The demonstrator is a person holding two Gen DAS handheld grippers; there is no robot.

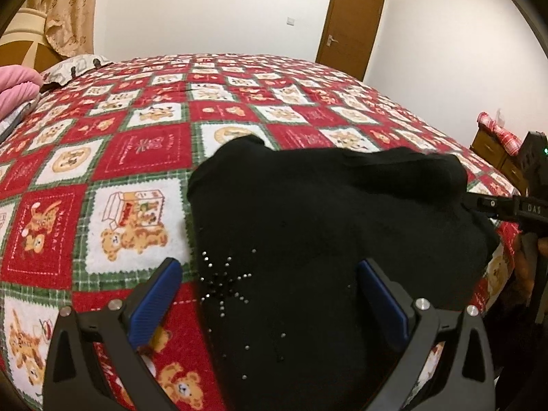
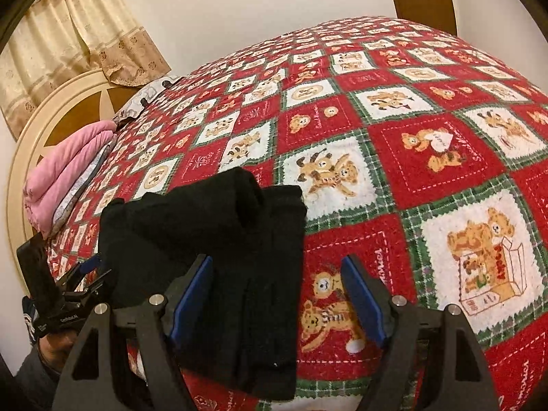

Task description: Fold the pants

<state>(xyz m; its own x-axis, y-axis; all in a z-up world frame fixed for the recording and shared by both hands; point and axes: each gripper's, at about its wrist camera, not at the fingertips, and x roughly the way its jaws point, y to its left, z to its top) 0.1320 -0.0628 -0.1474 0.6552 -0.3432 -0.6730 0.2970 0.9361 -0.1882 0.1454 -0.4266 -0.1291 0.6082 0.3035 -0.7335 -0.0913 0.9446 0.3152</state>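
The black pants point(image 1: 325, 212) lie in a folded bundle on the red teddy-bear bedspread point(image 1: 130, 147), with small shiny studs near their left side. My left gripper point(image 1: 270, 274) is open and hovers over the bundle's near edge. One blue pad is above the bedspread, the other above the fabric. In the right wrist view the pants point(image 2: 212, 233) lie at lower left. My right gripper point(image 2: 277, 270) stands open over their right edge, its pads clear of the cloth. The right gripper point(image 1: 496, 205) shows at the pants' far right end, and the left gripper point(image 2: 85, 274) at the left.
A folded pink blanket point(image 2: 65, 178) and a patterned pillow point(image 2: 144, 102) lie by the headboard point(image 2: 44, 130), under a beige curtain point(image 2: 68, 34). A brown door point(image 1: 352, 20) is in the far wall. A wooden nightstand point(image 1: 493, 150) with red checked cloth stands beside the bed.
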